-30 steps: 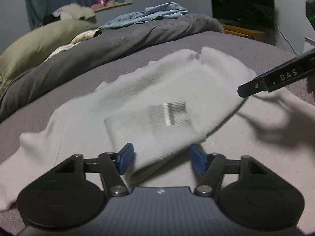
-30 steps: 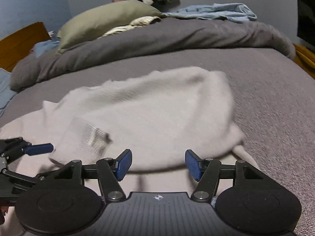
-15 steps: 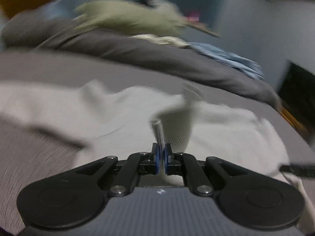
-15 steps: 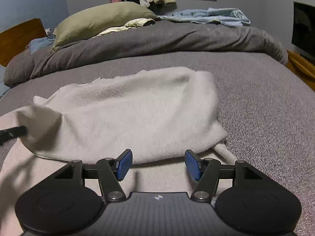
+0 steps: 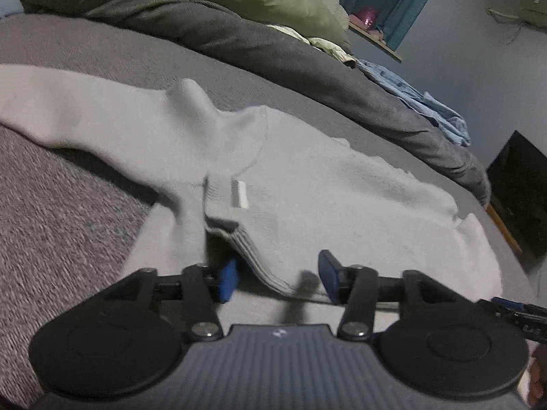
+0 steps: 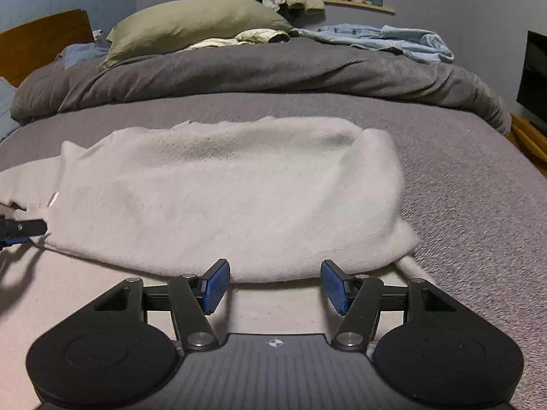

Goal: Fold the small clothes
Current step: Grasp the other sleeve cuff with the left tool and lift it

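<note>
Cream knit sweater (image 6: 232,188) lies spread across the grey bed (image 6: 461,184), a ribbed cuff (image 5: 246,239) folded onto it. Left gripper (image 5: 277,280) has fingers spread astride that cuff; right gripper (image 6: 275,287) hovers spread-fingered at the sweater's near fold.

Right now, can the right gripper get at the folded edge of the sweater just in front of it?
Probably yes. The right gripper is open, and the sweater has its folded edge lying just past the fingertips on the bed. Nothing sits between them, and the left gripper is off to the side.
</note>
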